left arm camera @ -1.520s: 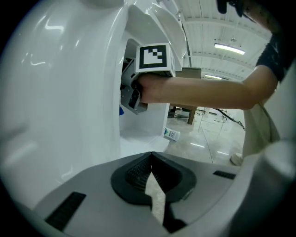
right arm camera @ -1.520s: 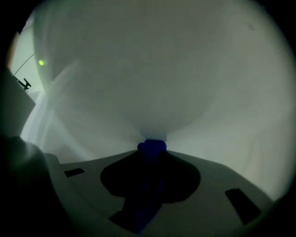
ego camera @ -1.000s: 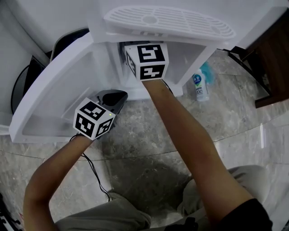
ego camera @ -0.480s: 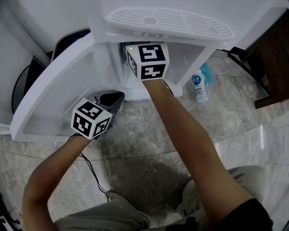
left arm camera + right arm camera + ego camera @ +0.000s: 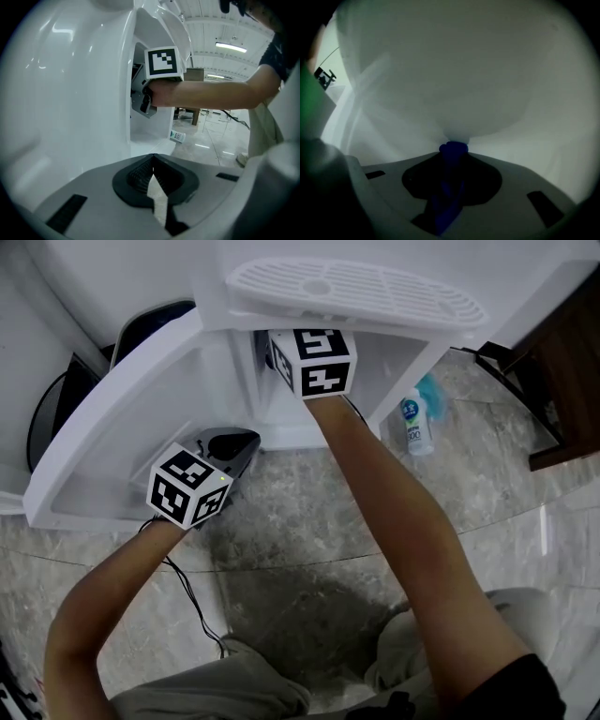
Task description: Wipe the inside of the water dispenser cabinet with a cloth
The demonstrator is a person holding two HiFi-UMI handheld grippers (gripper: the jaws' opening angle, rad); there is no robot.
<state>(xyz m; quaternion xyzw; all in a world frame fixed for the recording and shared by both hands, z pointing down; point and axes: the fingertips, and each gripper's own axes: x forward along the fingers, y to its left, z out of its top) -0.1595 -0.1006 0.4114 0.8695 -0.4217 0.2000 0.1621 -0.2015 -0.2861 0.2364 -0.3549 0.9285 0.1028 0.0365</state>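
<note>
While your right gripper (image 5: pixel 451 161) reaches into the water dispenser cabinet (image 5: pixel 398 357) at 12 o'clock in the head view, its jaws are clamped on a bunched blue cloth (image 5: pixel 452 149). The cloth's tip meets the white inner wall (image 5: pixel 454 70). Your left gripper (image 5: pixel 153 174) sits outside at 8 o'clock, just beside the open cabinet door (image 5: pixel 112 427), its jaws closed together on nothing. A drip grate (image 5: pixel 356 287) sits above the opening. At 2 o'clock, a small bottle (image 5: pixel 415 420) rests on the marble floor (image 5: pixel 309 502) near the dispenser's base.
</note>
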